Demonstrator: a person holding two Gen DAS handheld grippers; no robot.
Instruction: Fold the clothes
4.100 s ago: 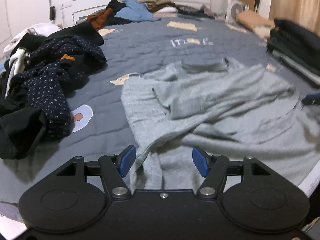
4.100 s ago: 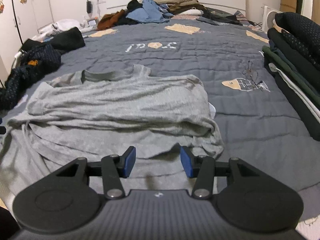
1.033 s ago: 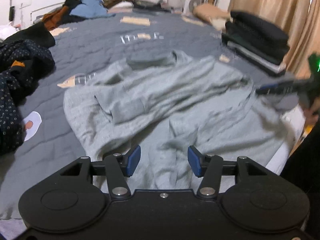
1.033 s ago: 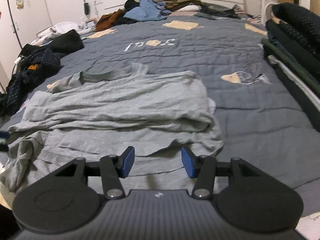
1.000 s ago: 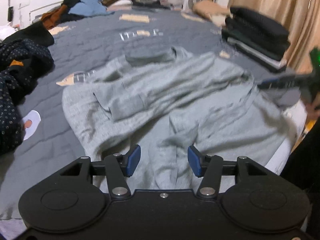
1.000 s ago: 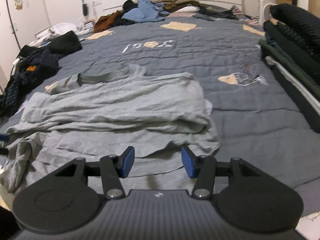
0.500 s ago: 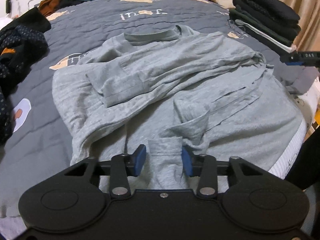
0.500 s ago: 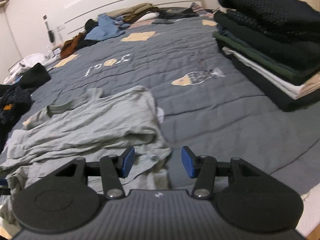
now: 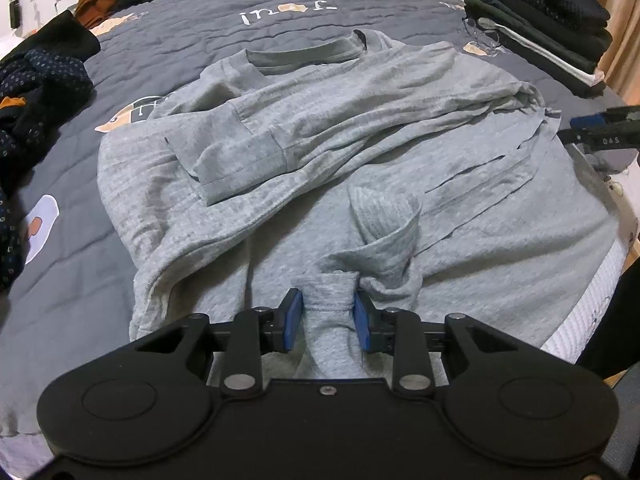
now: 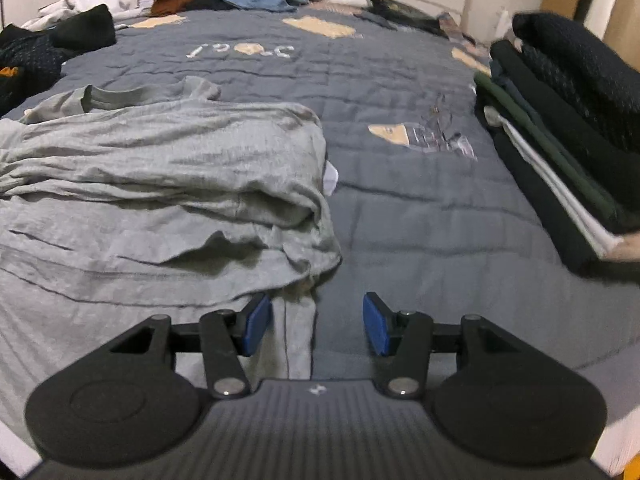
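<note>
Left gripper [image 9: 328,316] jaws closing w/ a bunched ridge at the hem of the grey sweater [image 9: 320,140] between the pads, which look to be touching it. Right gripper [image 10: 318,324] half open, nothing gripped, hem corner lying between its jaws. Sweater spread on the bed [image 10: 400,208], sleeves crossed in; bottom-up fold not done. Folded stack [image 10: 560,128] to the right, unfolded pile [image 9: 36,92] left: plenty remains.
</note>
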